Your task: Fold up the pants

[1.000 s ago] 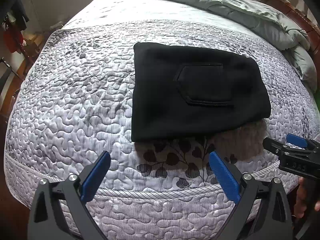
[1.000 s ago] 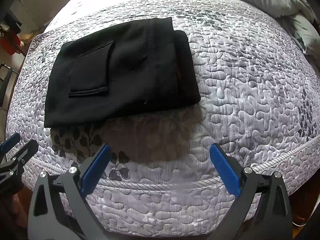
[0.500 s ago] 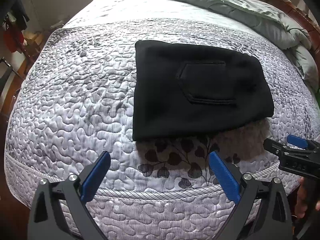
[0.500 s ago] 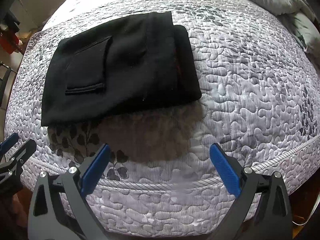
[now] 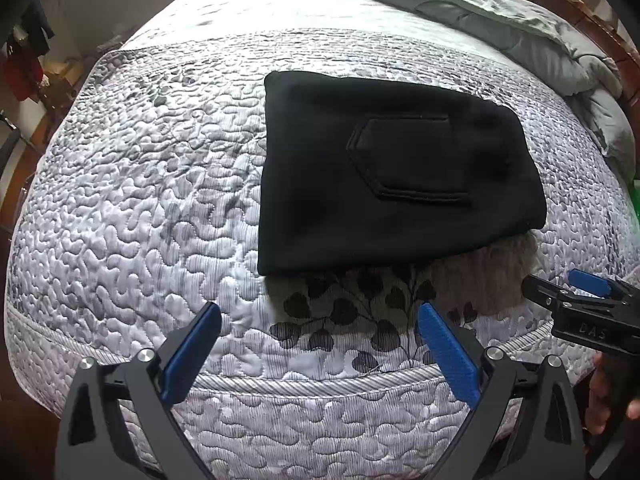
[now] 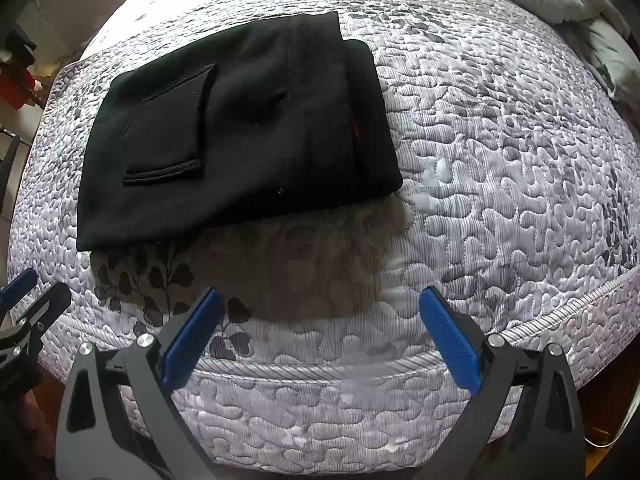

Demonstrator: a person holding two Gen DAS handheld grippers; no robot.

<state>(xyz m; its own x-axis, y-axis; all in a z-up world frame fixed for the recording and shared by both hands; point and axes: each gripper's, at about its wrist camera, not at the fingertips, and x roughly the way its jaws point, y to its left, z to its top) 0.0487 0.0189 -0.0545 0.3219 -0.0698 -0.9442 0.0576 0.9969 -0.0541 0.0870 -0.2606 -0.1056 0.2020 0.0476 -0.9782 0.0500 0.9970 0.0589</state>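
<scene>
Only "DAS" legible, embossed on right gripper (image 5: 576,292) body.

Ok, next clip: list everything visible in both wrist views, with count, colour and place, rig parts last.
pants: 1, black, folded into a compact rectangle with a back pocket facing up, lying on the quilt near the bed's front edge
quilt: 1, grey-white with a dark leaf print, covering the bed
comforter: 1, pale grey-green, bunched at the far end of the bed
hanging clothes: a few, red and dark, left background, too blurred to count
left gripper: 1, black with blue pads, open, held off the bed's front edge, holding nothing
right gripper: 1, black with blue pads, open, off the front edge to the pants' right, holding nothing
</scene>
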